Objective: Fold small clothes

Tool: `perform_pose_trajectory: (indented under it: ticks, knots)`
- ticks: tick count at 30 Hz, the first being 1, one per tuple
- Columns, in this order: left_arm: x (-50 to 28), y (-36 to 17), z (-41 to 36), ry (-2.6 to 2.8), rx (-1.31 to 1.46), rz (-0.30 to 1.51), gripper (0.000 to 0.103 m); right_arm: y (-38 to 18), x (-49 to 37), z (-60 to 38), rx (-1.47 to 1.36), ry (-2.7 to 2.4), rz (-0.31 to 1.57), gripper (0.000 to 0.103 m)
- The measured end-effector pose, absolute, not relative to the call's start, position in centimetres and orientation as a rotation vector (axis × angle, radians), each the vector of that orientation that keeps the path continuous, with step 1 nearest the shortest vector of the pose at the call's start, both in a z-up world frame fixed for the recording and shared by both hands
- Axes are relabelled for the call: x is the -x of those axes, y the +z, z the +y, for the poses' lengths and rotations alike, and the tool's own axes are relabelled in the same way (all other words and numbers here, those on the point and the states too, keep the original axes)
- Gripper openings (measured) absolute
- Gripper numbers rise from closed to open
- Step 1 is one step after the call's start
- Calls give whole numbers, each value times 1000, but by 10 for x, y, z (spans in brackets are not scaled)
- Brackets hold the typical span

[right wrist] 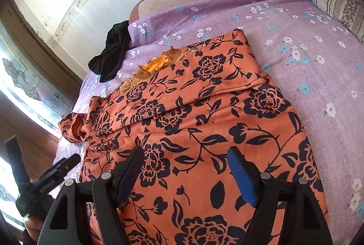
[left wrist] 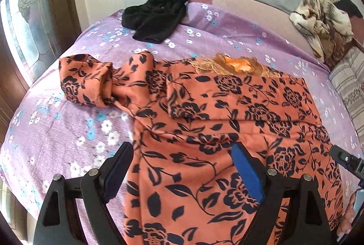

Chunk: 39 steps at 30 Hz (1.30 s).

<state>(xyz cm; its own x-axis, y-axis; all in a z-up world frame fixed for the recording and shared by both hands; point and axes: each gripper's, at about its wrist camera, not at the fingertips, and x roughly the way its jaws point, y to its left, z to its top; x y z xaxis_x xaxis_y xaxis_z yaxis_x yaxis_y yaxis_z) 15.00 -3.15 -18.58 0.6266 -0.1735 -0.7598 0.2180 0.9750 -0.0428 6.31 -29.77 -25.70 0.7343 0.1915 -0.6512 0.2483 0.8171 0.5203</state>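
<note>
A purple floral bedsheet (left wrist: 204, 24) carries the orange floral garment (left wrist: 227, 131), spread flat; its bunched sleeve (left wrist: 86, 81) shows clearly only from the left wrist. Left gripper (left wrist: 182, 167) and right gripper (right wrist: 185, 169) hover above it, jaws apart, empty

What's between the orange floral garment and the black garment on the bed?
Only bare purple sheet, no other item. The left wrist view shows it best, from the black garment down to the orange floral garment.

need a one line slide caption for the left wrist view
Open left hand-held gripper above an orange black-floral garment spread on a purple flowered bedsheet, black crumpled cloth beyond.
</note>
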Motion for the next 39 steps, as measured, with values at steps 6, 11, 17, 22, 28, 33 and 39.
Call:
perform_pose_trajectory:
  ticks: [6, 11, 17, 22, 28, 33, 39]
  knots:
    - [-173, -177, 35, -145, 45, 903, 88, -260, -72, -295, -640, -28, 753, 78]
    - [-195, -179, 110, -22, 141, 935, 88, -261, -82, -294, -647, -25, 749, 78]
    - [-231, -197, 183, 138, 317, 964, 88, -269, -98, -289, -644, -31, 774, 78]
    - [-266, -209, 215, 210, 475, 942, 88, -270, -105, -288, -637, -24, 785, 78]
    - [-313, -209, 232, 250, 605, 924, 88, -279, -114, -286, -624, -27, 816, 78]
    - [-347, -215, 215, 191, 634, 985, 89, -285, -122, -287, -627, -22, 836, 78]
    - [-349, -227, 179, 104, 502, 1010, 56, -286, -124, -288, -618, -25, 840, 78]
